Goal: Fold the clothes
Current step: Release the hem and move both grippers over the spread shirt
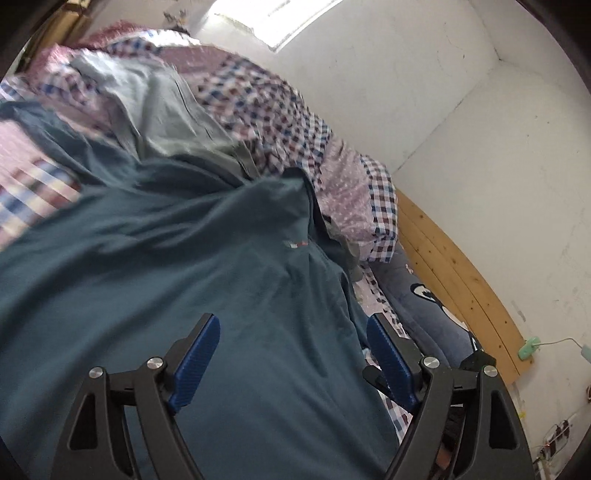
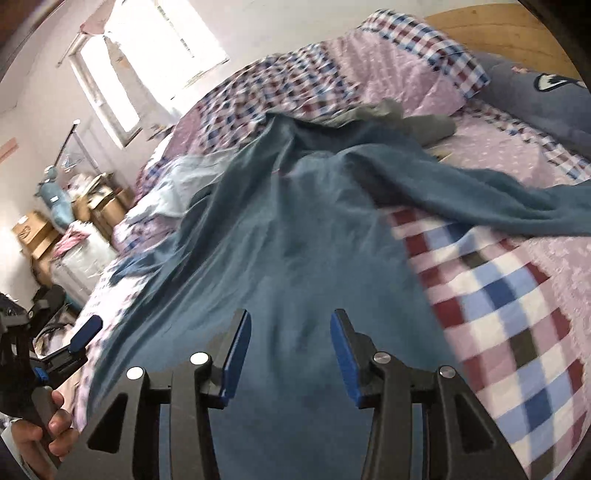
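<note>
We hold the left gripper point(image 1: 291, 334) with its blue pads spread wide and nothing between them, over the teal shirt point(image 1: 177, 266) that lies spread across the bed point(image 1: 351, 177), with a grey garment point(image 1: 173, 114) bunched beyond it toward the far side. We hold the right gripper point(image 2: 290, 341) open and empty too, low over the same shirt, whose sleeve runs out to the right across the checked bedding toward the blue pillow point(image 2: 524, 99) at the wooden headboard point(image 2: 517, 33). At the left edge of the right view, a hand point(image 2: 44, 432) grips the other tool's handle.
</note>
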`<action>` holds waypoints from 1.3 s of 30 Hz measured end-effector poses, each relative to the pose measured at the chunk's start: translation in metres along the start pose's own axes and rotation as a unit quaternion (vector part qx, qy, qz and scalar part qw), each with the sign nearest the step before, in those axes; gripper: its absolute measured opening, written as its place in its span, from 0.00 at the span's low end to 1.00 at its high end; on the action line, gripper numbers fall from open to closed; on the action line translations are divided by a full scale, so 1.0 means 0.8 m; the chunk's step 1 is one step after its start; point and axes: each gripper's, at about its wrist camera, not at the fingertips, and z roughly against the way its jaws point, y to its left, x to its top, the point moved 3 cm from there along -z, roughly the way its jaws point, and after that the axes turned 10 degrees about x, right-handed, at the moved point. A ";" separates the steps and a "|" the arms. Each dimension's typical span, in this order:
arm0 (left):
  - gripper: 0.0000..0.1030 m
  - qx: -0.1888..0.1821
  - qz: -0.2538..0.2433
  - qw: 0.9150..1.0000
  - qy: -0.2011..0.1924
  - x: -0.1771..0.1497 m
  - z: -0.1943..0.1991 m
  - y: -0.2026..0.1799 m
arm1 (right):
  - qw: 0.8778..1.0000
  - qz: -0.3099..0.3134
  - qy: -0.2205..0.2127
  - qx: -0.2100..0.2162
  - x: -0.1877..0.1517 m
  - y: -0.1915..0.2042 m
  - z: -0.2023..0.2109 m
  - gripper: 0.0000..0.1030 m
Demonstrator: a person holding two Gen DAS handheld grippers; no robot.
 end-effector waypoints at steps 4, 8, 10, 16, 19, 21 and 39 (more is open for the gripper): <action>0.82 0.009 -0.008 0.999 0.036 -0.025 -0.049 -0.003 | 1.000 -0.008 -0.011 -0.018 0.009 -0.023 -0.005 0.58; 0.83 0.006 -0.015 0.999 0.046 -0.037 -0.066 -0.014 | 0.999 -0.017 -0.021 -0.035 0.018 -0.047 -0.009 0.59; 0.83 0.016 -0.034 0.998 0.041 -0.040 -0.070 -0.018 | 0.998 -0.021 -0.026 -0.044 0.022 -0.058 -0.012 0.61; 0.82 0.026 -0.034 0.998 0.047 -0.042 -0.076 -0.013 | 0.998 -0.020 -0.030 -0.043 0.028 -0.063 -0.014 0.68; 0.83 0.028 -0.029 0.998 0.046 -0.041 -0.075 -0.009 | 0.998 -0.045 -0.036 -0.035 0.030 -0.072 -0.010 0.68; 0.83 0.029 -0.026 0.998 0.046 -0.042 -0.074 -0.007 | 0.997 -0.060 -0.041 -0.034 0.031 -0.080 -0.004 0.68; 0.83 -0.013 -0.040 0.999 0.020 -0.038 -0.069 -0.045 | 0.900 -0.325 -0.264 -0.120 0.060 -0.329 0.246 0.70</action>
